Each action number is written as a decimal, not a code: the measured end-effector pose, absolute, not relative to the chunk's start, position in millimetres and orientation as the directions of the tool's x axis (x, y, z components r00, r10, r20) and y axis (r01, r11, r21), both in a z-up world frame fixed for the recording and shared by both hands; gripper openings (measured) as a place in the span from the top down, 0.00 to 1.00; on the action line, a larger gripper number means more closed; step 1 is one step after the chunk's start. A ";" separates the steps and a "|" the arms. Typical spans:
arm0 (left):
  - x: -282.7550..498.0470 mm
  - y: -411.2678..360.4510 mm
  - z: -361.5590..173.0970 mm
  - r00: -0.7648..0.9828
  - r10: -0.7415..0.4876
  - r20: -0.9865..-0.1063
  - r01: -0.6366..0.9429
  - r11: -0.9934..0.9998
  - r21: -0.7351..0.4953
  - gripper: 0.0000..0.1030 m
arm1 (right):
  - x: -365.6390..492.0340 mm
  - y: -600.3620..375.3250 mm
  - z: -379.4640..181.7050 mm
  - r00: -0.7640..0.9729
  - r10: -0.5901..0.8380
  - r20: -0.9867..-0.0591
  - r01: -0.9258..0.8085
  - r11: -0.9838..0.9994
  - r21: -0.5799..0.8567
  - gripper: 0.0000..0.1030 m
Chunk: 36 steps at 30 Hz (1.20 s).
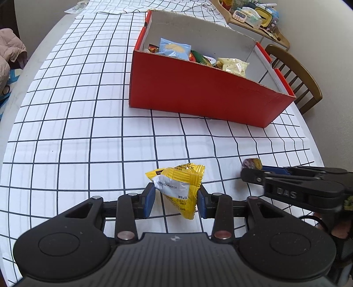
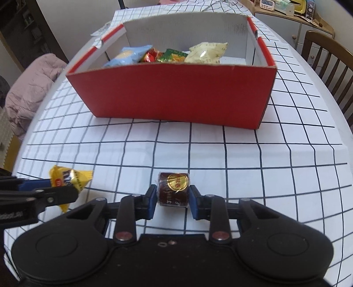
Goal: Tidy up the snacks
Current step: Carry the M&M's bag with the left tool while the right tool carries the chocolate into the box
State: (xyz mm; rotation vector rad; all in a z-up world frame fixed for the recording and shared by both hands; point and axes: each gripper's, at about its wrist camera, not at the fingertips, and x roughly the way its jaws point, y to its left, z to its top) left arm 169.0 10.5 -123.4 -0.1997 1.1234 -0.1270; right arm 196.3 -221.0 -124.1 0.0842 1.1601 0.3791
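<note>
My left gripper point(image 1: 176, 199) is shut on a yellow snack packet point(image 1: 179, 187), held just above the checked tablecloth; the packet also shows at the left of the right wrist view point(image 2: 70, 180). My right gripper point(image 2: 173, 199) is shut on a small dark brown round snack with a gold label point(image 2: 173, 188); its tip and snack show at the right of the left wrist view point(image 1: 251, 164). A red cardboard box point(image 1: 198, 97) stands ahead, also in the right wrist view point(image 2: 176, 95), holding blue, green, red and pale yellow packets point(image 2: 207, 53).
The table has a white cloth with a dark grid point(image 1: 77, 132). A wooden chair point(image 1: 295, 72) stands at the far right edge. A shelf with small items point(image 1: 253, 13) is behind it. A pink jacket point(image 2: 30, 88) lies off the table's left side.
</note>
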 end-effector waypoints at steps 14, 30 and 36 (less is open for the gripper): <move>179.6 6.2 -78.9 0.487 -0.220 -0.845 0.045 0.973 -0.227 0.63 | 188.5 -242.9 -62.8 0.427 0.406 -0.808 -0.245 0.912 0.329 0.73; 242.0 -2.0 -20.1 0.599 -0.186 -0.779 0.058 0.980 -0.189 0.63 | 242.2 -252.8 -8.4 0.555 0.385 -0.737 -0.279 0.921 0.271 0.73; 273.8 -8.0 -13.2 0.615 -0.161 -0.772 0.046 0.985 -0.169 0.63 | 273.7 -249.8 -6.3 0.567 0.378 -0.732 -0.282 0.924 0.259 0.73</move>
